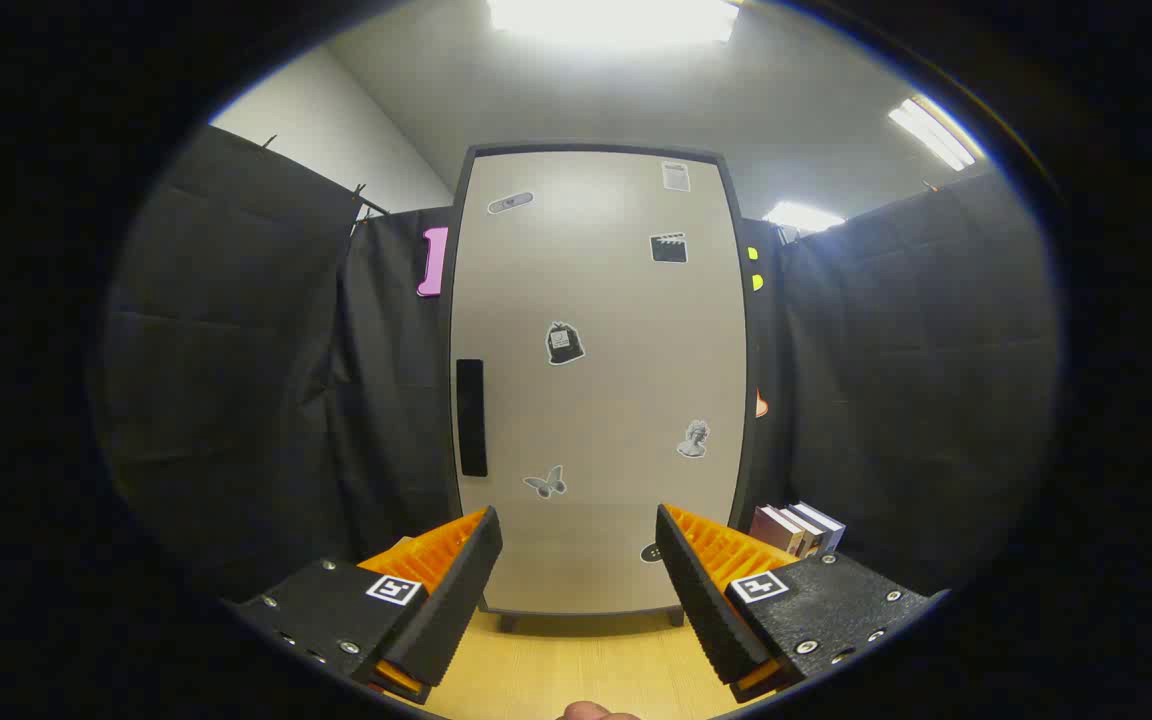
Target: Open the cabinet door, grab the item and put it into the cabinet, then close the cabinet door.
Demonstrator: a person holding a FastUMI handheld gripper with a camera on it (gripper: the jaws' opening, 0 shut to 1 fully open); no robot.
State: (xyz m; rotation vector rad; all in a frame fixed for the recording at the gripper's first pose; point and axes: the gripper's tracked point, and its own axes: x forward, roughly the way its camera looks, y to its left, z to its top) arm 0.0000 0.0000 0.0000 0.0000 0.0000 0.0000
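A tall pale cabinet [596,380] in a dark frame stands upright on the wooden tabletop [586,670], straight ahead of me and beyond my fingers. Its door is shut flat. A dark vertical handle [471,417] sits on the door's left side, and several small stickers dot the panel. My gripper [578,535] is open, fingers spread wide with nothing between them, held a short way back from the door's lower part. A few books [798,528] stand upright to the right of the cabinet, just beyond my right finger.
Black cloth walls close in on the left, right and behind the cabinet. A bit of a person's hand [591,711] shows at the near edge of the tabletop, below my fingers. Bright ceiling lights hang overhead.
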